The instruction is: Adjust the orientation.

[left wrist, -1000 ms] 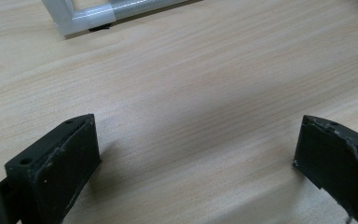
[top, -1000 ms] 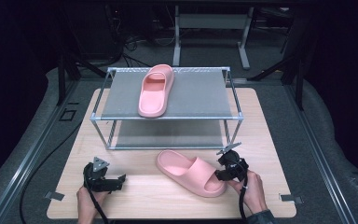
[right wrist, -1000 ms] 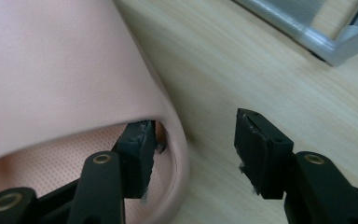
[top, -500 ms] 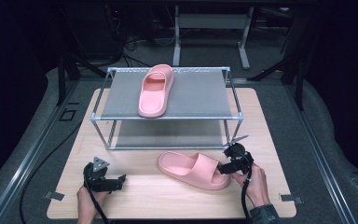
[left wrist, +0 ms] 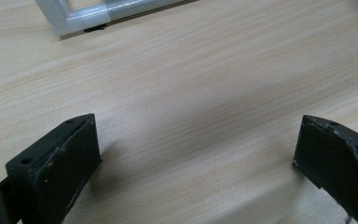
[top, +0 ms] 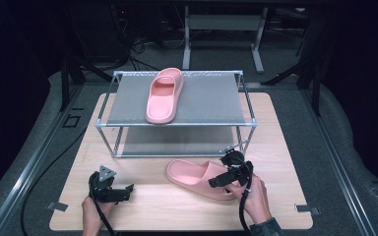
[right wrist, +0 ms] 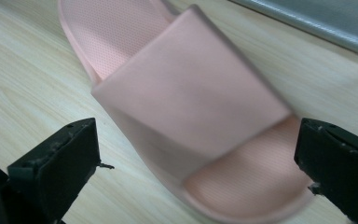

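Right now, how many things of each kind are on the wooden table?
Pink rubber slide slippers: 2, one on the rack's top shelf, one on the light wooden table.
Grey metal two-shelf rack: 1.
Total: 3.

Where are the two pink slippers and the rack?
Upper slipper [top: 163, 96], high view: its footbed.
Lower slipper [top: 197, 172], high view: its strap.
Rack [top: 177, 125], high view: front bar of its top shelf.

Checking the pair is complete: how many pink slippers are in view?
2. One slipper on the rack lies on the top shelf of the rack. The other slipper lies on the wooden table in front of the rack, beside the open right gripper.
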Action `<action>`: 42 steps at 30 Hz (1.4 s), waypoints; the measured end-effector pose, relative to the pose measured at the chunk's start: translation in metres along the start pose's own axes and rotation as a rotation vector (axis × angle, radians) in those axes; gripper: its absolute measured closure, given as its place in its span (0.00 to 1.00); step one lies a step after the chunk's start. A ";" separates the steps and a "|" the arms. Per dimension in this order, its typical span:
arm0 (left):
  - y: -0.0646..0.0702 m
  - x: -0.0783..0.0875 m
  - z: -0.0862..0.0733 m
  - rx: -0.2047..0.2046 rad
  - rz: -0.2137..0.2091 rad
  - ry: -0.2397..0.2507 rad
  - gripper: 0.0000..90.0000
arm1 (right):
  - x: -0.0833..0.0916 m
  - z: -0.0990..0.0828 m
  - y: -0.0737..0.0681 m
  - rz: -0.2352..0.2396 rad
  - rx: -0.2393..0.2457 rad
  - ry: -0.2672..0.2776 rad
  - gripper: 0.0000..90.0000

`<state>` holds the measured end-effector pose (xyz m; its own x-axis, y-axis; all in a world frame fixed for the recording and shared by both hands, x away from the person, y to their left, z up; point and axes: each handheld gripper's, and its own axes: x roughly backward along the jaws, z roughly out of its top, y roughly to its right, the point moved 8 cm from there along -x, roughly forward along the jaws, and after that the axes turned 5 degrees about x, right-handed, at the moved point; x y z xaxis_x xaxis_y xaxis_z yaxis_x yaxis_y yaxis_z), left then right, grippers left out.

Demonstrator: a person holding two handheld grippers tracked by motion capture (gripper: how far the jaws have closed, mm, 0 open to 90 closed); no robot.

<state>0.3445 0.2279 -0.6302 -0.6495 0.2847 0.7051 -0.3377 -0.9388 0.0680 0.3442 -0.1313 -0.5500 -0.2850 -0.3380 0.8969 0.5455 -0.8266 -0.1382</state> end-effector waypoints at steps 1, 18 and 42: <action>0.000 0.000 0.000 -0.001 0.000 0.000 0.00 | -0.004 0.002 -0.003 0.015 -0.009 -0.004 0.00; 0.001 0.000 0.000 -0.002 -0.004 -0.001 0.00 | -0.029 0.033 -0.003 -0.012 -0.088 -0.051 0.00; 0.000 0.000 0.000 -0.001 -0.002 0.000 0.00 | -0.019 0.025 0.002 -0.008 0.018 -0.085 0.01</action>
<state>0.3444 0.2274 -0.6302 -0.6485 0.2867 0.7052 -0.3401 -0.9379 0.0685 0.3708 -0.1149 -0.5569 -0.2219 -0.2916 0.9305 0.5579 -0.8206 -0.1241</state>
